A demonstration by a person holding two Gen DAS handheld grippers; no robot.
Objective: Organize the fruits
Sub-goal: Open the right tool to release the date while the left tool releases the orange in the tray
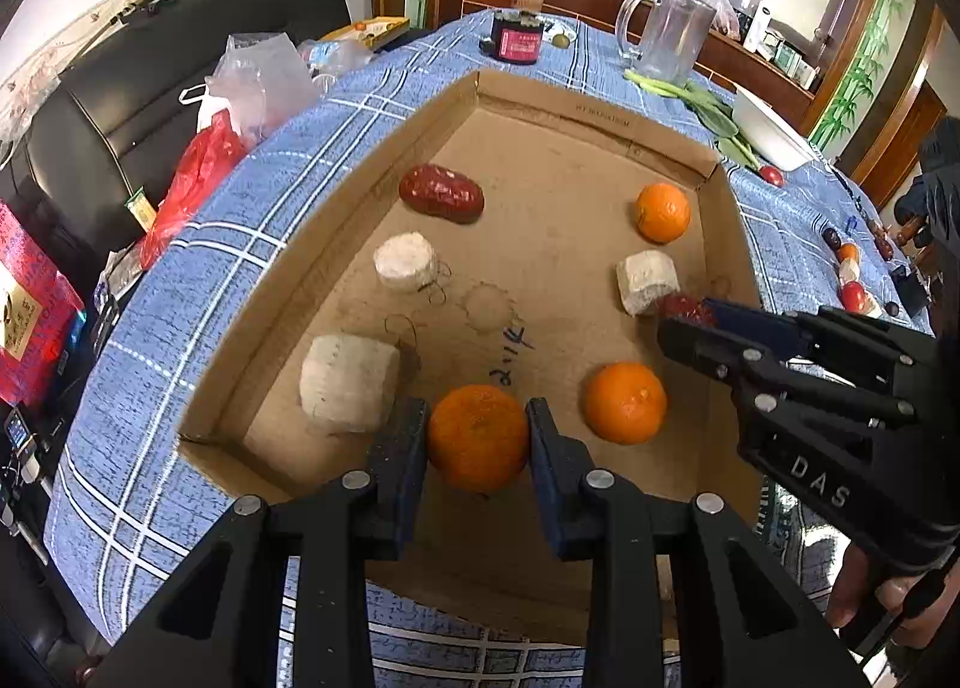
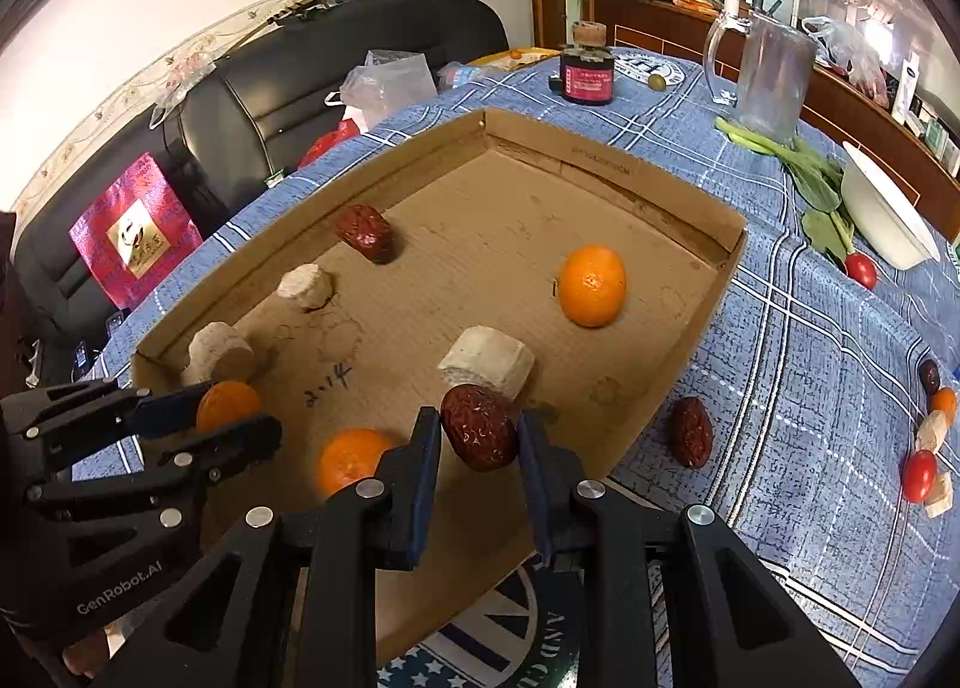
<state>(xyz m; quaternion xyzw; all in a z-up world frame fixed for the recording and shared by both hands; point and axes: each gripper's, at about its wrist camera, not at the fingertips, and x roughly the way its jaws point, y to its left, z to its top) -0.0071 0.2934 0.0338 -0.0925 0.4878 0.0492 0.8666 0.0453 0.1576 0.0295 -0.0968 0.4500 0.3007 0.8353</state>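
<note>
Left wrist view: my left gripper [image 1: 478,436] is clamped on an orange [image 1: 478,437], held low over the near end of the cardboard tray [image 1: 588,111], not yet set down as far as I can judge. My right gripper [image 2: 478,436] is closed on a red date [image 2: 480,434], hanging over the tray's near edge just in front of a white chunk [image 2: 489,359]. Already in the tray: two loose oranges, one near me [image 1: 625,401] and one toward the far right corner [image 1: 662,211], another red date [image 1: 441,193] by the left wall, and three white chunks, two along the left wall [image 1: 405,260] [image 1: 349,382] and the one on the right. So the tray is partly filled and looks to be sorting into rows, though I can't tell the intended pattern. Left to do: release both held pieces, then fetch what sits outside the tray on the blue checked tablecloth [image 2: 810,340]: a date [image 2: 691,431] just beside the tray's right wall, and further right a small cluster of cherry tomato [image 2: 918,475], white bits, a small orange and a dark date, plus another tomato [image 2: 861,270] by the white bowl [image 2: 888,220]. Roughly past halfway, I'd guess. Jar, clear pitcher and greens at the far end look unrelated.
</note>
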